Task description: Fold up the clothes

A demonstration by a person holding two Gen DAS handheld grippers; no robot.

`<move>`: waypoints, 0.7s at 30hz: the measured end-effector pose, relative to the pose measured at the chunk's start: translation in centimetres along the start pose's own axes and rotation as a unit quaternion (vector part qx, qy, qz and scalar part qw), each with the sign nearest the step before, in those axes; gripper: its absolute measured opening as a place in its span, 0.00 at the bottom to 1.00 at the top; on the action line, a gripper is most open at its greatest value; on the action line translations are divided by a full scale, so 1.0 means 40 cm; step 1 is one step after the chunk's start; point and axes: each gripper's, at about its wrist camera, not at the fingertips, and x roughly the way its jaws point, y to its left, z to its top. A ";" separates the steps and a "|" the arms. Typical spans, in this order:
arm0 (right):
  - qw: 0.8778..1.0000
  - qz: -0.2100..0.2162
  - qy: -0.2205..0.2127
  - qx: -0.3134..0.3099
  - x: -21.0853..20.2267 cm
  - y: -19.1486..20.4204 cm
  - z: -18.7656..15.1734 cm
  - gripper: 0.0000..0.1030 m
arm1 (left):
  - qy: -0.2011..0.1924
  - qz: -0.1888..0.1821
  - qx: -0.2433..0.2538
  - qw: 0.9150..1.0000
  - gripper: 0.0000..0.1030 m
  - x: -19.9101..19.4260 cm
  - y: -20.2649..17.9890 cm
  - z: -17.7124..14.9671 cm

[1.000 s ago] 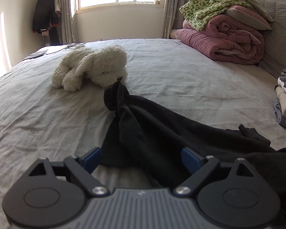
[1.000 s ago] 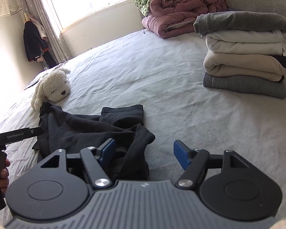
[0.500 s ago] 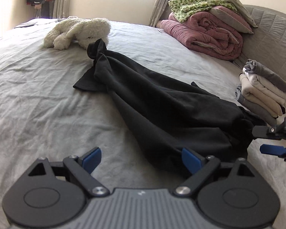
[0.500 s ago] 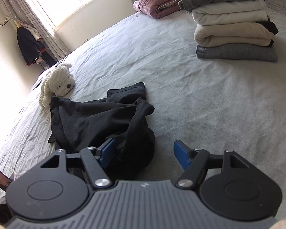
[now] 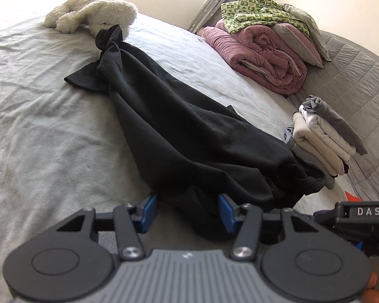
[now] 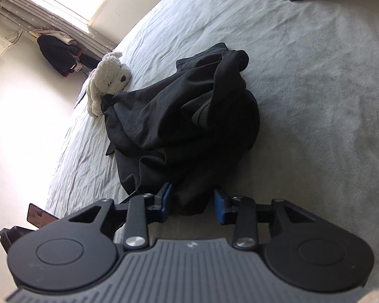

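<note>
Left claw point(image 5: 187, 212) has just been closing, and the near hem of the black garment point(image 5: 189, 136) lies bunched between its blue pads point(image 5: 149, 210) — whether they press it cannot be told. Right claw point(image 6: 192, 203) has likewise been closing, narrower, its pads against a fold of the same garment. From both claws the garment stretches away across the grey bed point(image 5: 38, 131), its far end touching the white plush dog point(image 6: 108, 75).
</note>
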 end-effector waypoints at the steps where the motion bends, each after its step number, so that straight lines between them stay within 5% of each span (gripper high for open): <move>1: 1.000 0.005 0.003 0.000 0.004 0.000 0.001 0.22 | -0.003 -0.003 0.001 1.000 0.25 0.000 -0.002 -0.002; 3: 1.000 0.006 -0.006 -0.014 -0.006 0.008 0.005 0.15 | 0.002 -0.009 -0.004 1.000 0.05 0.000 0.000 0.002; 4: 1.000 0.009 -0.010 -0.016 -0.013 0.009 0.008 0.14 | 0.000 -0.002 -0.008 1.000 0.04 -0.007 0.002 0.006; 12: 0.994 0.055 -0.074 -0.056 -0.111 0.057 0.022 0.07 | -0.106 0.036 0.031 0.993 0.03 -0.148 -0.013 0.051; 21: 0.987 0.057 -0.129 -0.075 -0.170 0.103 0.023 0.05 | -0.173 0.085 0.027 0.981 0.03 -0.261 0.033 0.100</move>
